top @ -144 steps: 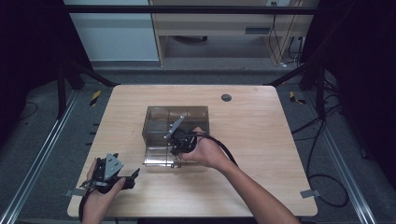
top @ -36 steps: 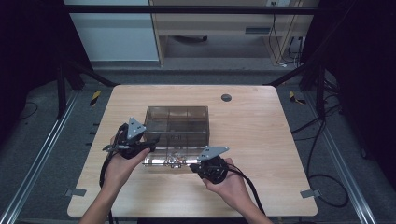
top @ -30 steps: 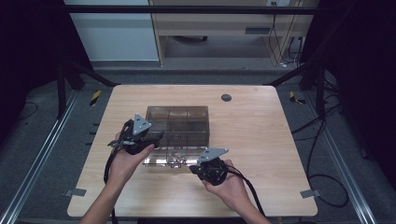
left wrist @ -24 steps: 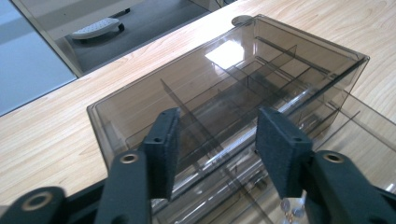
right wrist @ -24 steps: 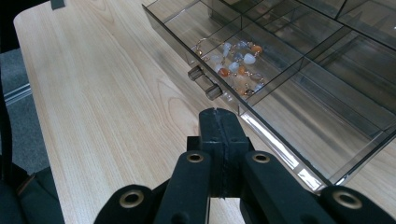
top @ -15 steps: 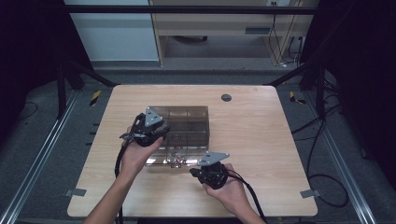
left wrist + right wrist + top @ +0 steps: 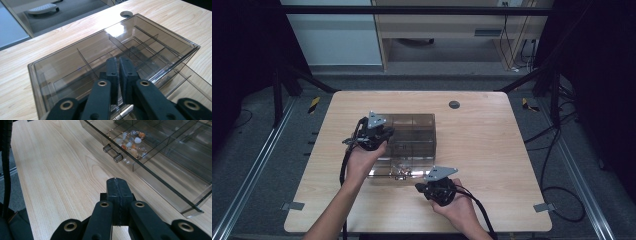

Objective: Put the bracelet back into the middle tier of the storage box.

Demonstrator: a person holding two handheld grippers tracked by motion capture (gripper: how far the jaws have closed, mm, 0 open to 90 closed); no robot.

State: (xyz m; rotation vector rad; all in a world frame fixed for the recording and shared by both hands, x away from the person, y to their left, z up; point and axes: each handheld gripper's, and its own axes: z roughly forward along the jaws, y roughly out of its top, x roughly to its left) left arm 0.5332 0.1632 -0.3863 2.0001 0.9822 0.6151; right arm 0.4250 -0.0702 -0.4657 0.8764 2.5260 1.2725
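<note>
Currently the left claw [image 7: 118, 75], jaws nearly pressed together with a sliver between and gripping nothing, rests over the smoky organizer box [image 7: 409, 132] mid-surface [image 7: 492, 150]. Right claw [image 7: 117, 195], pressed together, hovers near the pulled-out drawer [image 7: 160, 170] holding beads [image 7: 130, 141]. Risk: pushing off-centre could skid the box or jam the drawer. Open room lies right and near.
</note>
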